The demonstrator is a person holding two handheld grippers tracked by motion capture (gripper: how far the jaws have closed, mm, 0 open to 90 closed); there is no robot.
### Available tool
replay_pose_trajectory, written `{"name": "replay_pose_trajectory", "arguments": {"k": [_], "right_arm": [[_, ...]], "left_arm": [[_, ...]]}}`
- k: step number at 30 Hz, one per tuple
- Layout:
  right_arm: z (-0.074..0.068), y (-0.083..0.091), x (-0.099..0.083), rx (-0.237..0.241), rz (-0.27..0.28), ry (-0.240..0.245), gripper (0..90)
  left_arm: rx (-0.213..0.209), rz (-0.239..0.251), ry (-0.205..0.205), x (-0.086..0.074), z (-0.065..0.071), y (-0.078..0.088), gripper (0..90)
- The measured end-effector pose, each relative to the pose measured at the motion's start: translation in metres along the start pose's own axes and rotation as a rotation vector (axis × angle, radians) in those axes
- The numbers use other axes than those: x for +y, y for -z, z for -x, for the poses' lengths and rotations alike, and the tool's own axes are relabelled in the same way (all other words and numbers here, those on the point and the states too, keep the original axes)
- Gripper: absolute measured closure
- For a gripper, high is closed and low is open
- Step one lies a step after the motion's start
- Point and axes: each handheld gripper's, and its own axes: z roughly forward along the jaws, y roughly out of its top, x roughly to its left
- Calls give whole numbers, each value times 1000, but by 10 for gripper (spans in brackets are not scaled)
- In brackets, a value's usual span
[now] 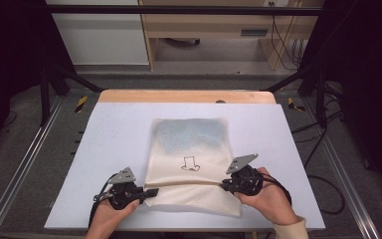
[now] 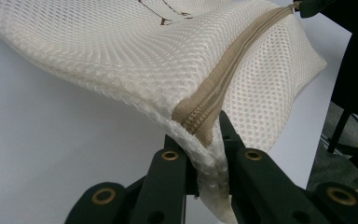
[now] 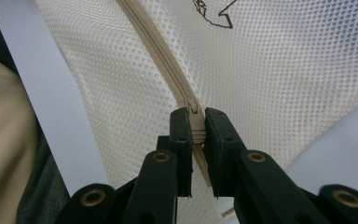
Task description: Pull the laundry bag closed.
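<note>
Mesh bag (image 1: 191, 159) flat at table (image 1: 104, 129) centre-near. Zip (image 2: 233, 70) axis runs 9–3 o'clock along near edge. L gripper (image 1: 151, 191) clamped on zip end at bag's 8 o'clock corner; R gripper (image 1: 225, 185) pinching zip, prob. the slider, at 4. Both equally near. Bag contents: can't tell, bluish patch at far end.

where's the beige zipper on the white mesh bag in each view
High view: the beige zipper runs across the near part of the white mesh laundry bag, between the left gripper and the right gripper.
Left gripper view: it runs diagonally from the jaws up to the upper right.
Right gripper view: it curves from the top centre down into the jaws.
Shared landmark: the dark line drawing on the bag.
</note>
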Motion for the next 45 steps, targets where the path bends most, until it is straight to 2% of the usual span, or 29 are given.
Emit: {"name": "replay_pose_trajectory", "arguments": {"k": [24,45], "right_arm": [[5,4,-12,-4,-4,-36,820],[6,0,-28,0,-30,-58,820]], "left_arm": [[12,5,-3,1,0,2,846],[15,5,1,1,-1,4,846]]}}
